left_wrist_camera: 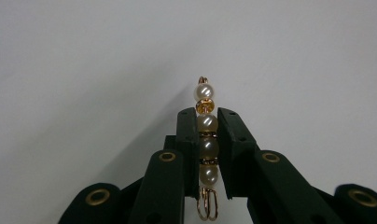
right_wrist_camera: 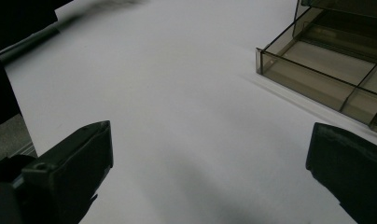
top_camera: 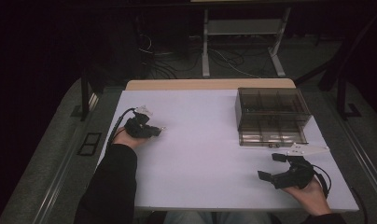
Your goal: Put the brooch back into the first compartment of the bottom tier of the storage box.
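A single pearl hairpin (left_wrist_camera: 206,140) is held clamped between the jaws of the left claw (left_wrist_camera: 206,116), low in the middle of the left gripper view; four pearls are counted on it, set apart by small gold spacers, with gold wire loops at both ends. In the high view the left claw (top_camera: 159,129) is seen at the left of the white bench (top_camera: 200,154), over bare surface. The pickup can be judged done, while the placing is not yet done, probably into the smoked plastic organiser box (top_camera: 272,116) at the upper right, one box with its lid open and several compartments. The right claw (top_camera: 271,166) is spread wide and holds nothing, at the lower right near the box.
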